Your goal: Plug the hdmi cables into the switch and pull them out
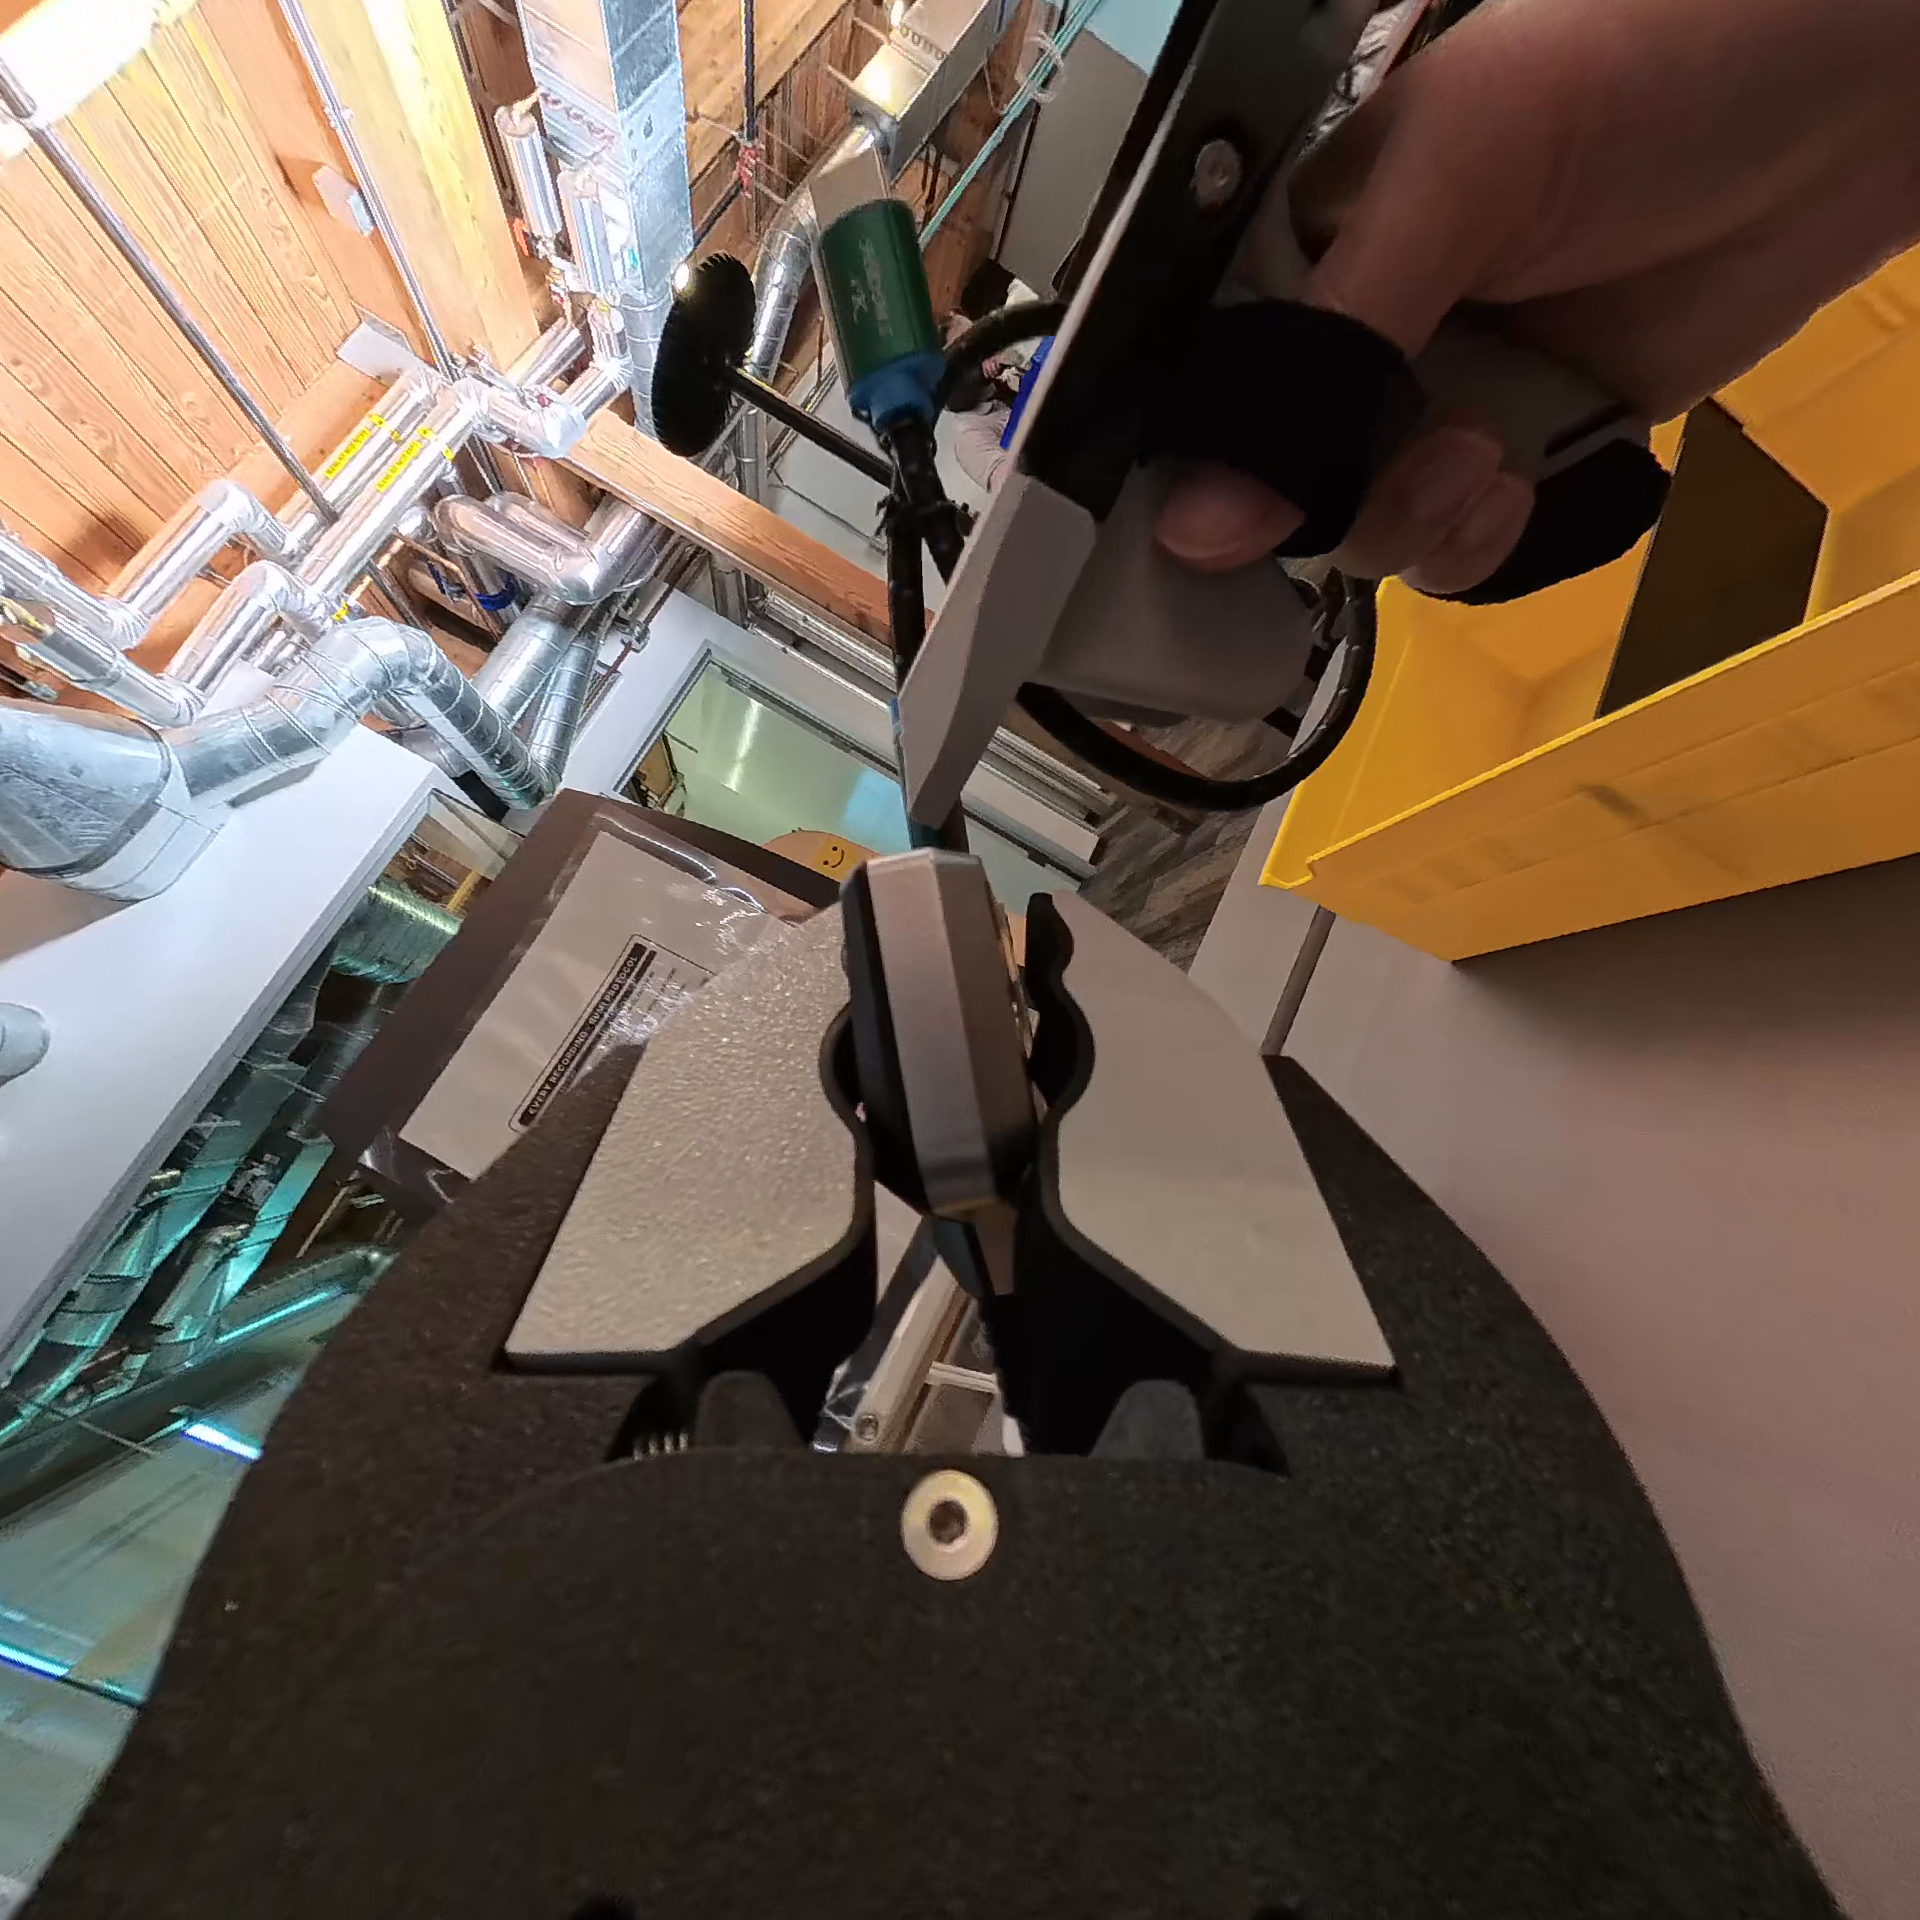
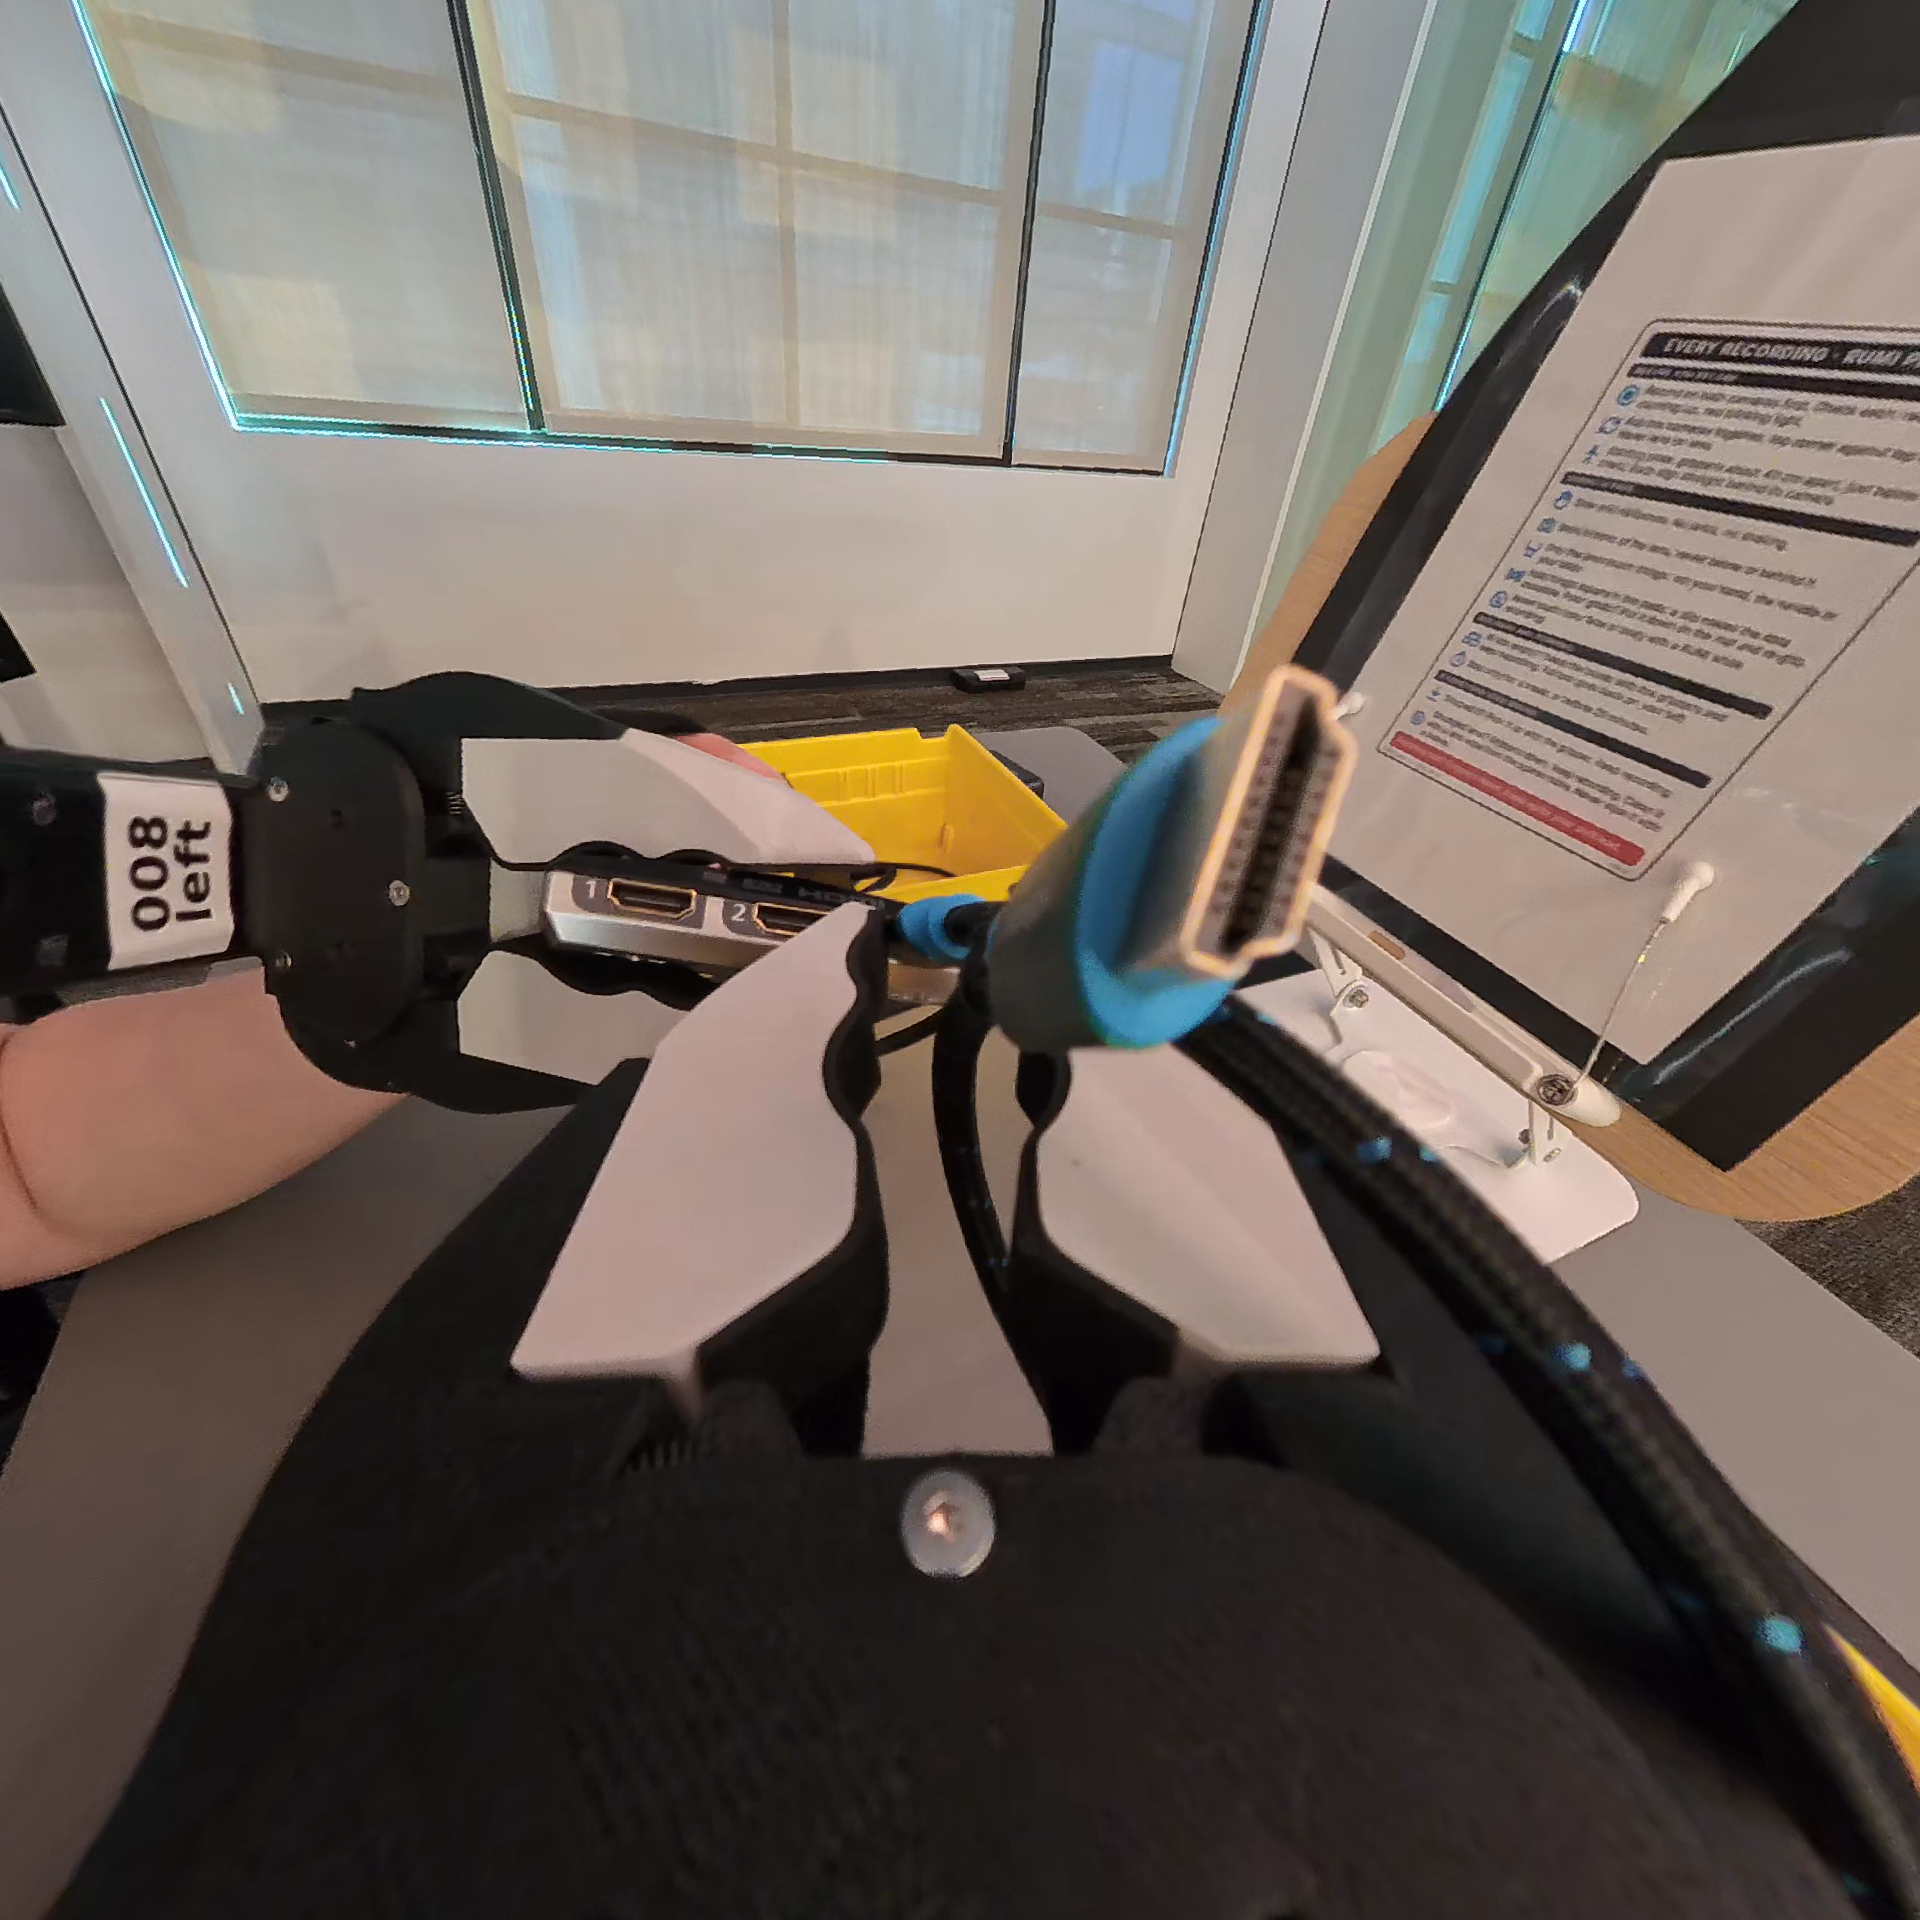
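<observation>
Left gripper (image 1: 951, 1049) clamped on slim silver metal HDMI switch (image 2: 727, 914), held clear above grey desk (image 2: 156, 1382); in left wrist view the switch box stands edge-on between the fingers, pinched narrow. In right wrist view, switch's port face turned toward right gripper, two gold-rimmed ports showing on it, both empty; long axis of switch roughly level, running left to right.

Right gripper (image 2: 940, 1029) nearly closed on black braided cable with blue flecks (image 2: 966, 1174), gripped just behind the plug; cable trails back along lower right of the view. Grey-bodied HDMI plug with blue collar and gold-rimmed mouth (image 2: 1236, 831) rises up and right of the fingertips, mouth pointing away from the switch, not toward the ports. A second blue-collared plug end (image 2: 940, 925) near switch's right end; seated or not, cannot tell.

Key relation: ports lie left of and beyond right fingertips, near; plug axis misaligned, likely needs swinging round to face a port before insertion.

Yellow plastic bin (image 2: 894, 790) behind switch, toward far edge of desk.
</observation>
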Tool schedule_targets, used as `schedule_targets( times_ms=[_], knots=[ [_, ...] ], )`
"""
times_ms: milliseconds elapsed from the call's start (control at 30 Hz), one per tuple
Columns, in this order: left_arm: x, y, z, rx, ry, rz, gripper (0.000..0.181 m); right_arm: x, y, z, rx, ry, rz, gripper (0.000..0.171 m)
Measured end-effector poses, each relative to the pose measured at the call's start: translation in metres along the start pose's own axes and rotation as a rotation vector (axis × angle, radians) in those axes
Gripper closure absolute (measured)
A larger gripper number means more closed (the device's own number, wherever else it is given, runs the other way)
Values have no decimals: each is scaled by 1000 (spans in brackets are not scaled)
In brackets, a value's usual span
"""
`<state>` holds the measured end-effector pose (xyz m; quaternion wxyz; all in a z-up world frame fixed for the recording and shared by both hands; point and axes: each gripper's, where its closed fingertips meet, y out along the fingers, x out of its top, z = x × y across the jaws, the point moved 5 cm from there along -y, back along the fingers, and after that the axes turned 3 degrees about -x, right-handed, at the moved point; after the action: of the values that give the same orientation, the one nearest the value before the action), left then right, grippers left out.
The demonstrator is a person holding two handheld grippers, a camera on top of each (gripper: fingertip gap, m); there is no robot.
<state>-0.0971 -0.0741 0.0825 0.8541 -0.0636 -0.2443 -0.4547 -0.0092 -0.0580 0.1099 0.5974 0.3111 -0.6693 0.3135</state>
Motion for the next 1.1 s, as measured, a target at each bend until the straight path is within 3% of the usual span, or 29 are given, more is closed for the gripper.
schedule_targets(
  times_ms=[600,1100],
  knots=[
    [-7,6,-3,-115,-194,101,152,-5,0,-5,-60,-46,49,148],
    [10,-4,6,-25,-95,-7,156,13,-13,7,7,-149,-77,144]
  ],
)
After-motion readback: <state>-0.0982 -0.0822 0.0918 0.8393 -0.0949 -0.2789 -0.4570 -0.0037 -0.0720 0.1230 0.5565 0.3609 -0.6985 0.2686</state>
